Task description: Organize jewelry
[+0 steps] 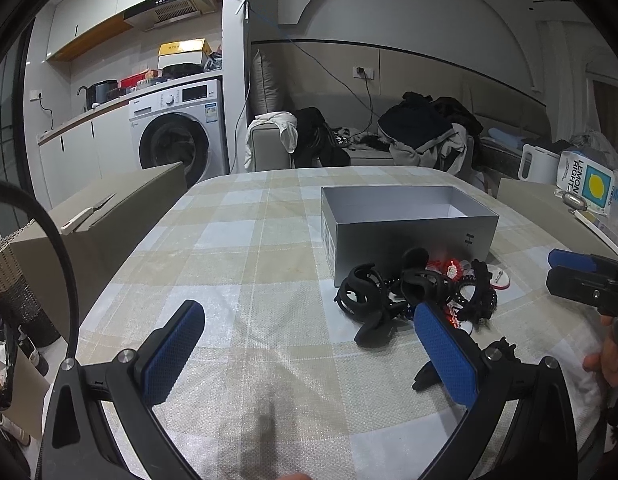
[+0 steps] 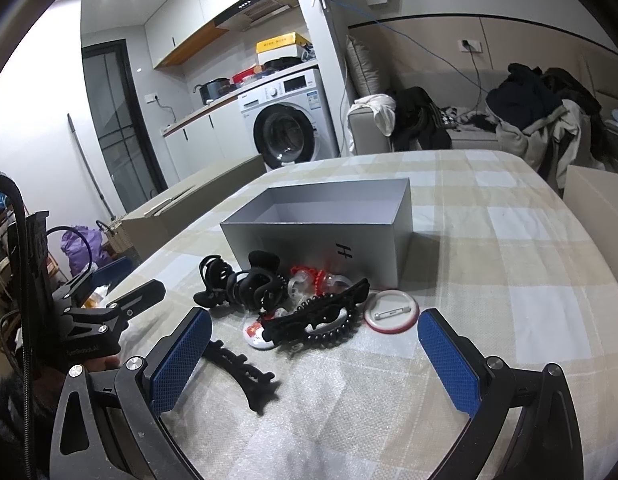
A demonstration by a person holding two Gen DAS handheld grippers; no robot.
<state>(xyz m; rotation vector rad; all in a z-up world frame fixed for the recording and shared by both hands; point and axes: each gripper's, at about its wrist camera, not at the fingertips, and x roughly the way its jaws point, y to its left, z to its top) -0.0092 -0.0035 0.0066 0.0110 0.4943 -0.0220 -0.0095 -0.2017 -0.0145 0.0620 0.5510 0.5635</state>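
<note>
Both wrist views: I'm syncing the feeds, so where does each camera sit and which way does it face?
Left wrist: on the left gripper, low over the checked tablecloth, facing the open grey cardboard box from its left; own blue pads, right gripper at right edge.
Right wrist: on the right gripper, facing the box from its right; left gripper at left.
Shared: box, pile of black hair clips, white washing machine.
</note>
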